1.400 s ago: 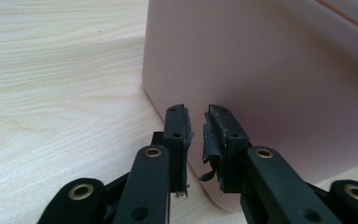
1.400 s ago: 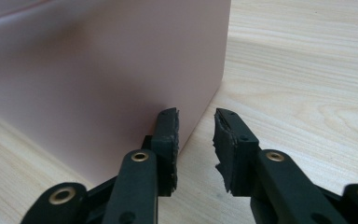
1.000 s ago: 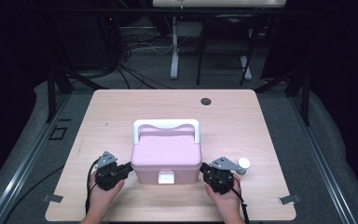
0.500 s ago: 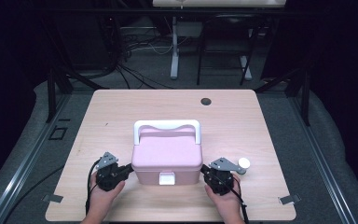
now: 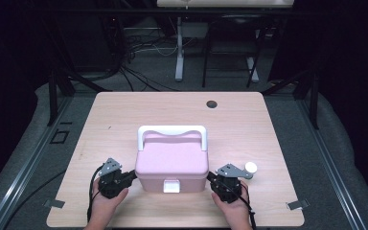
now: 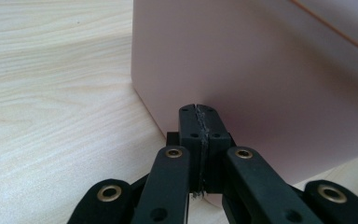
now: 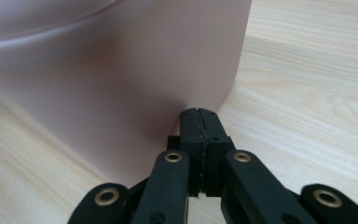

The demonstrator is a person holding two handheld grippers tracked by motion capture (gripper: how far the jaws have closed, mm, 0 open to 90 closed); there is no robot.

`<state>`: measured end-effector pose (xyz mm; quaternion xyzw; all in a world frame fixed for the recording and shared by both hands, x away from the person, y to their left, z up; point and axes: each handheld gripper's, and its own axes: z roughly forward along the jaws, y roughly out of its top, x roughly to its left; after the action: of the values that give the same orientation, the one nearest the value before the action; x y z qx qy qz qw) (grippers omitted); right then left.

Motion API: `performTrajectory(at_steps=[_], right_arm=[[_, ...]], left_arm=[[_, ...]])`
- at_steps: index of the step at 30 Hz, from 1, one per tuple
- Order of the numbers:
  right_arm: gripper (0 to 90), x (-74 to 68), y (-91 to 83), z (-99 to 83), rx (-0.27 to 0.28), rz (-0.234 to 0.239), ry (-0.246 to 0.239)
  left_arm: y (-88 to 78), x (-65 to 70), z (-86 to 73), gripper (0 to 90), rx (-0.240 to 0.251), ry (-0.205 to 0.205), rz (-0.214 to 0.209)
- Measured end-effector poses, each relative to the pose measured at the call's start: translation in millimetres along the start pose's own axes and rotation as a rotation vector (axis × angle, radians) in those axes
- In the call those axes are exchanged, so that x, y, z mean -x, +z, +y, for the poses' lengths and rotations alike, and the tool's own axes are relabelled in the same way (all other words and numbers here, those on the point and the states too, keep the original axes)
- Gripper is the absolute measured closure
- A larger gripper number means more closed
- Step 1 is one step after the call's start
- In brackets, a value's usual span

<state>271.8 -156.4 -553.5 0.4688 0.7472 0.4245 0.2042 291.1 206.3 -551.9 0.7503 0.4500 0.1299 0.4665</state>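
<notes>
A pink box (image 5: 172, 160) with a white handle (image 5: 172, 131) and a white front latch (image 5: 171, 186) stands near the front of the wooden table (image 5: 124, 115). My left gripper (image 5: 131, 175) is shut, and its tips press against the box's left side wall (image 6: 261, 79). On the other side my right gripper (image 5: 211, 178) is shut too, with its tips against the box's right wall (image 7: 121, 79). In the left gripper view the shut tips (image 6: 198, 110) meet the pink wall, and the right gripper view shows the same for its tips (image 7: 199, 113). Nothing is held between either pair of jaws.
A small white round object (image 5: 250, 167) lies on the table just right of my right gripper. A dark round hole (image 5: 212, 104) sits near the table's far edge. Beyond the table are dark floor, cables and table legs (image 5: 179, 52).
</notes>
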Motion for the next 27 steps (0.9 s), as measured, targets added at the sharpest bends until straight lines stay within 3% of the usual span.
performTrajectory(at_steps=[27], right_arm=[[90.0,-7.6,-16.2,-5.5,-0.046,0.022,-0.051]], left_arm=[[-12.1,8.5,-6.0,89.6,-0.035,0.021,-0.016]])
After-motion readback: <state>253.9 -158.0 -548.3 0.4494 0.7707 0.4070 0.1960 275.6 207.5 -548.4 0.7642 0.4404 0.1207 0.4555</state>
